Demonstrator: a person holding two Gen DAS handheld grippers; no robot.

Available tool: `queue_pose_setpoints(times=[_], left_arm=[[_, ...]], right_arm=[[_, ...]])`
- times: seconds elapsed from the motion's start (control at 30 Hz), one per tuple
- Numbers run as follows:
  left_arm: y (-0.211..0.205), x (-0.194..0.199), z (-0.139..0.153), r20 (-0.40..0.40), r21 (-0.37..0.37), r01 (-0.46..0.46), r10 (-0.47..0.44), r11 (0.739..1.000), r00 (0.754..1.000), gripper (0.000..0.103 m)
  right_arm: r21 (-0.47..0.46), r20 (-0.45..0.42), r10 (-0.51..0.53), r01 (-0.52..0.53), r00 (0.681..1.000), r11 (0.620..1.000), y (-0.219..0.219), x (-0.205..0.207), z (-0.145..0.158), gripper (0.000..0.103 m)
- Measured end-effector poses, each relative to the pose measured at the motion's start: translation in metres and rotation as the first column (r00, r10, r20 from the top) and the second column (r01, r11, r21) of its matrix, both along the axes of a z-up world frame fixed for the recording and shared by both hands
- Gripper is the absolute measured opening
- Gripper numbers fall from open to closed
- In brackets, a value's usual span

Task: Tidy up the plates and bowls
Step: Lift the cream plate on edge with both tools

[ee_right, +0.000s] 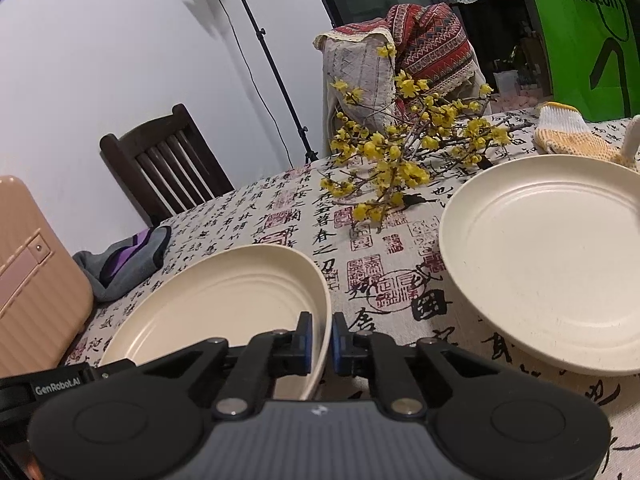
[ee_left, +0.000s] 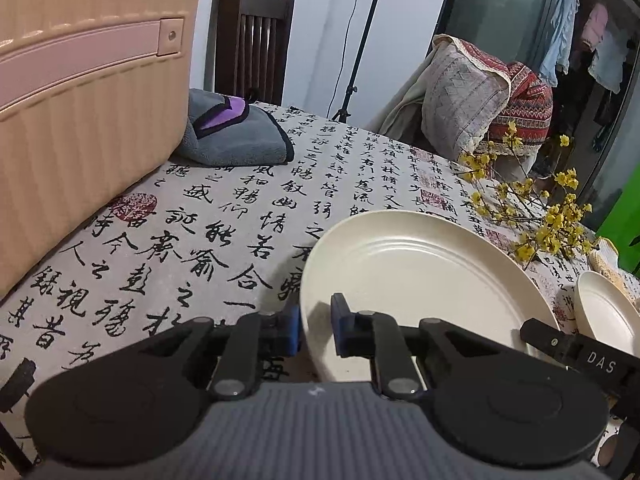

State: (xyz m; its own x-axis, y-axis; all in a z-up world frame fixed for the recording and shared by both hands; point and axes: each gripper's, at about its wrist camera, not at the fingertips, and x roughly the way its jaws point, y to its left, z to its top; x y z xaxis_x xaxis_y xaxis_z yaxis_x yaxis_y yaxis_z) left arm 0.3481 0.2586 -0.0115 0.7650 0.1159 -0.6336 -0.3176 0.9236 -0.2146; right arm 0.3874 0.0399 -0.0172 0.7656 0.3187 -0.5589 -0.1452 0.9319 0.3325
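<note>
A cream plate [ee_left: 420, 276] lies on the calligraphy tablecloth [ee_left: 208, 216], and both grippers hold it. My left gripper [ee_left: 316, 330] is shut on the plate's left rim, which passes between its blue pads. My right gripper [ee_right: 320, 340] is shut on the right rim of the same plate [ee_right: 224, 292]. A black finger [ee_left: 548, 338] of the right gripper shows at the plate's far side in the left wrist view. A second cream plate [ee_right: 552, 264] lies flat to the right, apart from the first.
A pink ribbed suitcase [ee_left: 80, 120] stands at the left. A grey and purple cloth [ee_left: 236, 132] lies beside it. A yellow-flowered branch [ee_right: 400, 152] and a work glove [ee_right: 568, 132] lie behind the plates. Chairs [ee_right: 168, 160], a light stand and a green bag ring the table.
</note>
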Motion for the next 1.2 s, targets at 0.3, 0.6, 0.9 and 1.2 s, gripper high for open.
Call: queue_pose_setpoints(times=[0.3, 0.6, 0.9, 1.2], left_arm=[[0.000, 0.000, 0.000, 0.001, 0.012, -0.006, 0.006, 1.000, 1.000, 0.016], [-0.004, -0.005, 0.004, 0.023, 0.041, -0.013, 0.012, 0.999, 1.000, 0.016], [-0.007, -0.008, 0.009, 0.044, 0.053, -0.009, 0.006, 0.999, 0.999, 0.016], [-0.008, -0.016, 0.018, 0.087, 0.066, -0.007, 0.001, 0.998, 0.996, 0.016]], right_arm=[[-0.024, 0.014, 0.013, -0.013, 1.000, 1.000, 0.004, -0.002, 0.001, 0.009], [-0.040, 0.050, 0.019, -0.017, 0.999, 0.999, 0.007, -0.007, 0.005, 0.010], [-0.046, 0.089, 0.013, -0.009, 0.996, 0.999, 0.007, -0.013, 0.009, 0.010], [-0.058, 0.154, 0.014, -0.005, 0.988, 0.998, 0.008, -0.021, 0.014, 0.010]])
